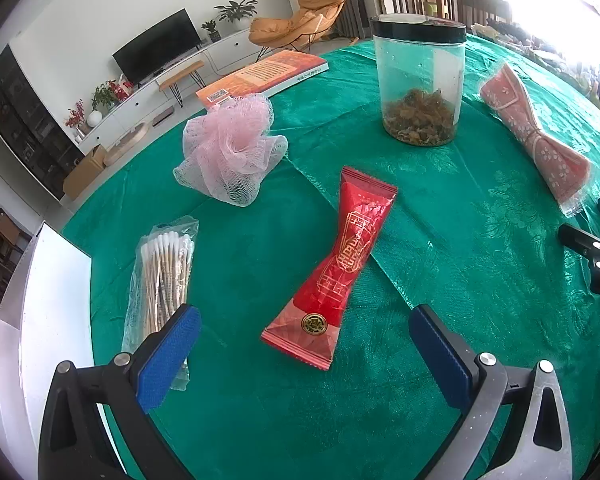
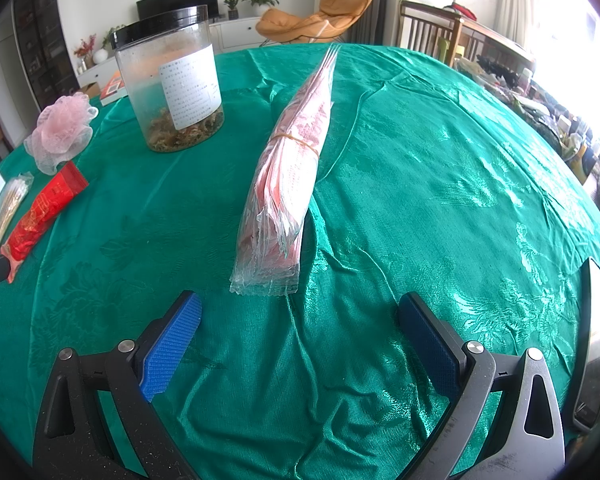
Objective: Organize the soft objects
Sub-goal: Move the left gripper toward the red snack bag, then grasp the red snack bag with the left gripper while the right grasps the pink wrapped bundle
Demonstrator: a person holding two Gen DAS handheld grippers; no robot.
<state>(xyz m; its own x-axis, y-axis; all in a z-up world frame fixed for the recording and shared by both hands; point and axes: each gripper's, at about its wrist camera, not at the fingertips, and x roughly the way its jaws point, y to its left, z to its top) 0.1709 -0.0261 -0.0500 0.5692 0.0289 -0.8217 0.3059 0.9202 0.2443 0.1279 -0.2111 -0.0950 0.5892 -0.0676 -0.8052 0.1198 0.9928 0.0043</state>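
The left hand-held gripper (image 1: 304, 354), blue pads spread apart and holding nothing, hovers over a red pinched-waist foil packet (image 1: 332, 268) lying flat on the green-clothed desk (image 1: 440, 240). The right hand-held gripper (image 2: 298, 338), equally wide and empty, faces a banded bundle of pink plastic sleeves (image 2: 288, 172). A pink mesh bath pouf (image 1: 230, 148) sits near a bag of cotton swabs (image 1: 162, 276).

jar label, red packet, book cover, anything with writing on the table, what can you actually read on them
No text can be read word for word.
Jar: white label carries lines of small print, too small to read.
Red packet: gold characters and a round seal, stylised and not legible.
Book: printed lines on the orange cover and a white code sticker, too blurred.
Pink packets: faint print, unreadable.
Cotton swab bag: no writing visible.
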